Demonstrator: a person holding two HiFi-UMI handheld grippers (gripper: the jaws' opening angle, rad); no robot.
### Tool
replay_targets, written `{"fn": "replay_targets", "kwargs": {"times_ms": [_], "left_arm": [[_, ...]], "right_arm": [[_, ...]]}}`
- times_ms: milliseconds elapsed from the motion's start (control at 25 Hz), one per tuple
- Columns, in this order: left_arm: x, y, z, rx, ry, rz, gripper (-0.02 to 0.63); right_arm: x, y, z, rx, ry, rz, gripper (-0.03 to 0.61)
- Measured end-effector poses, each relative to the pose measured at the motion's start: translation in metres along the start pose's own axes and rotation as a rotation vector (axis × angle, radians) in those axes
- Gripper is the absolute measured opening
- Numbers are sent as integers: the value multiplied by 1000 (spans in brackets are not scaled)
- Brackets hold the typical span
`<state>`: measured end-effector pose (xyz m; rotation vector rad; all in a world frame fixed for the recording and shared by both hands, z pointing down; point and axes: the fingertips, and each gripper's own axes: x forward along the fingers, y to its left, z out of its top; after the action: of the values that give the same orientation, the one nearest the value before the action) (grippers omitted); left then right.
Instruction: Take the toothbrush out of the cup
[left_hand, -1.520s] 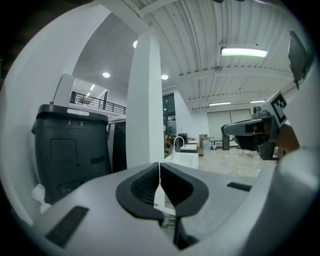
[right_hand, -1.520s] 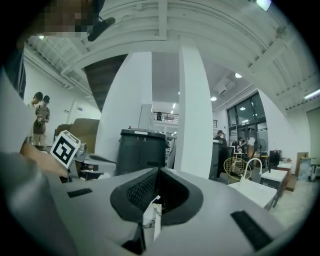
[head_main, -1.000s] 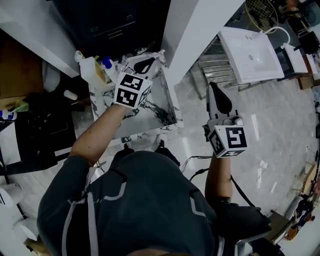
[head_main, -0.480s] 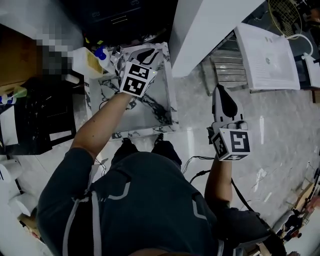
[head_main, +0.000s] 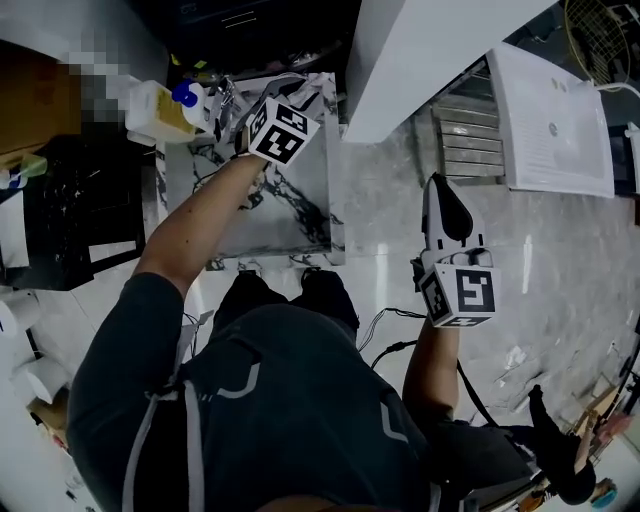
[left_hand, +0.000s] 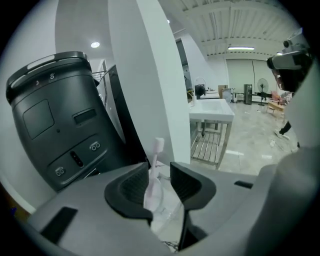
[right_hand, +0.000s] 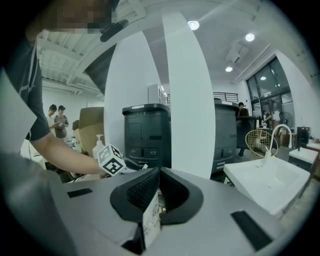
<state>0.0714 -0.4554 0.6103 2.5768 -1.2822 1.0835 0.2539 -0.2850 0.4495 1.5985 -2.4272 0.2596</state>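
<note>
At 12 o'clock in head view, left tongs (left_hand: 159, 165) opening astride pink plastic toothbrush (left_hand: 151, 187) in clear cup (left_hand: 167, 205): approach step. Next, probably: clamp and lift. Right tongs (right_hand: 158, 172) together.

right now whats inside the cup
A toothbrush stands in the clear cup, head up, between the left gripper's opening jaws. The gripper's body covers the cup's bottom.

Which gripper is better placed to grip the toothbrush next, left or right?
Left: the left gripper, jaws opening, straddles the toothbrush; the right gripper hangs shut over the floor, off the table.
</note>
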Motion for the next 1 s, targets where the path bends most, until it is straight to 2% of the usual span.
{"fn": "replay_targets", "kwargs": {"times_ms": [280,360,560,840,1000], "left_arm": [[21,8,-7,-3,40,18,138],[24,8,-7,-15,35,11,90],[31,7,-10,-16,54,3,78],[25,20,-7,-29,35,55,41],[17,20,-2,-48,13,49,31]], "right_arm": [[10,-14,-18,26,16,28,29],[12,-17,-24,25,23,33,29],[15,-23,-30,29,31,41,29],[16,-25,-35,35,35,47,29],[13,-22,-26,32,16,57,29]]}}
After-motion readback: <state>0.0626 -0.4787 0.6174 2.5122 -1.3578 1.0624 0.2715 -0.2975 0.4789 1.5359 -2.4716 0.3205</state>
